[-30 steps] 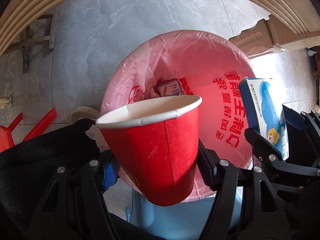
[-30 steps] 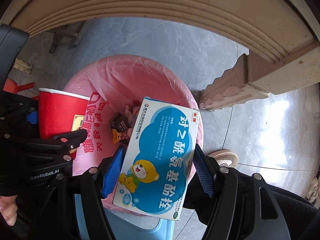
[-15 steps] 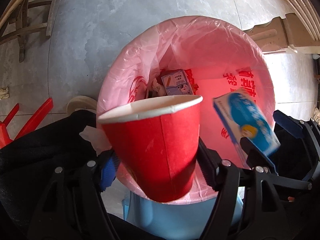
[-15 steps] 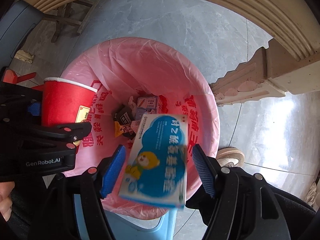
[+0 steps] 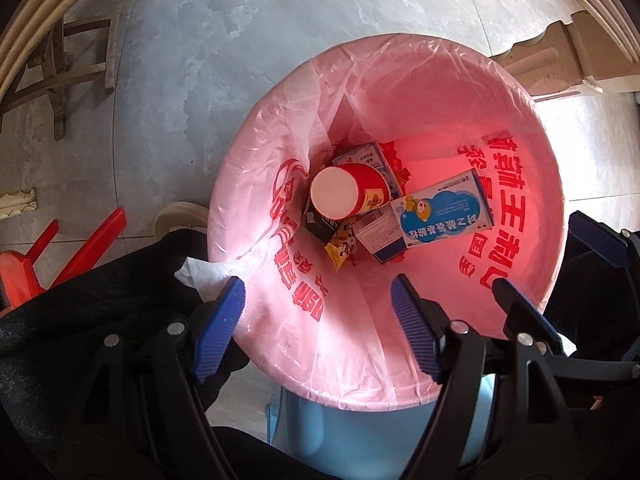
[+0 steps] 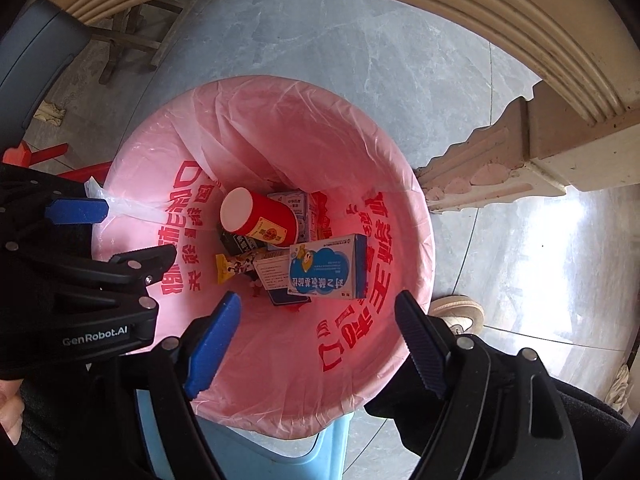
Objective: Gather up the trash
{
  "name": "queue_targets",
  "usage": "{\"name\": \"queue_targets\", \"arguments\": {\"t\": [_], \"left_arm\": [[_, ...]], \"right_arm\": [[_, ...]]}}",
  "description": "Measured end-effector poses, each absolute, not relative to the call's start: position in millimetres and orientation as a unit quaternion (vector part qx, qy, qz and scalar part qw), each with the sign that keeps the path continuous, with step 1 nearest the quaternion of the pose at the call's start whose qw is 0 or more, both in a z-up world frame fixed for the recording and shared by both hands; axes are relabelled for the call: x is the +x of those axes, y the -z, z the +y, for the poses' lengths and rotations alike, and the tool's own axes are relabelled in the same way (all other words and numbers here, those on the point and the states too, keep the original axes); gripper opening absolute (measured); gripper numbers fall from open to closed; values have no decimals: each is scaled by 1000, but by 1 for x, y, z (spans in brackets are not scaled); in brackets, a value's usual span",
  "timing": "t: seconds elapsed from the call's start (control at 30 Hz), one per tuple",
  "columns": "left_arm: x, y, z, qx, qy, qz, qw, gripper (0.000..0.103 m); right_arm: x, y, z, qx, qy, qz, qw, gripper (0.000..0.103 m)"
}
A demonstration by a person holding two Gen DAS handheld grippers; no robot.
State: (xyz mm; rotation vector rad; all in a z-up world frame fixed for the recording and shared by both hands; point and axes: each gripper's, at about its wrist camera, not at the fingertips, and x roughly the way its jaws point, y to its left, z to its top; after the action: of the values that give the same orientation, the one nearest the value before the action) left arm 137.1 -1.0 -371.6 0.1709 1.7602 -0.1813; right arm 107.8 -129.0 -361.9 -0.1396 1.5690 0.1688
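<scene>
both tongs are hovering over a bin lined with a pink bag (image 5: 516,120), and both are standing released with nothing between their blue pads. the left tongs (image 5: 318,326) are gaping wide above the near rim of the bag, and the right tongs (image 6: 318,334) are doing the same just to their right, so that the left tongs are showing at the left edge of the right wrist view.

down at the bottom of the bag, ahead of and below both tongs, the red paper cup (image 5: 348,194) is lying on its side with its white base turned up toward the cameras. the blue and white medicine box (image 5: 442,210) is lying flat just to the right of the cup, face up with its cartoon bear showing, and is resting partly over another carton. a yellow snack wrapper (image 5: 340,248) and other small cartons are lying under and around these two.

a blue stool (image 5: 380,432) is carrying the bin, just below the tongs. grey stone floor (image 5: 240,40) is spreading beyond the bin, a red plastic stool (image 5: 52,256) is sitting off to the left of the left tongs, and the curved edge of a pale desk (image 6: 440,8) is arching overhead.
</scene>
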Motion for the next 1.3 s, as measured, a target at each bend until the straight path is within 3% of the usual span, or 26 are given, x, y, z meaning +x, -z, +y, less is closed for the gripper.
{"name": "queue_targets", "arguments": {"t": [0.2,0.4,0.53,0.77,0.97,1.3], "left_arm": [[136,359,-2,85,69,753,649,74],[128,323,0,87,53,712,695,74],[119,283,-3,77,49,672,735,74],[96,195,-19,71,60,586,805,74],[74,131,-24,60,56,513,855,78],[30,24,-20,37,18,373,927,86]], "right_arm": [[106,355,-138,-61,-52,705,705,77],[98,315,-157,-33,-24,674,738,77],[83,266,-168,-9,-5,626,779,78],[52,172,-177,-4,23,522,853,87],[23,108,-186,-4,52,441,896,94],[-30,11,-179,-7,84,308,948,96]]}}
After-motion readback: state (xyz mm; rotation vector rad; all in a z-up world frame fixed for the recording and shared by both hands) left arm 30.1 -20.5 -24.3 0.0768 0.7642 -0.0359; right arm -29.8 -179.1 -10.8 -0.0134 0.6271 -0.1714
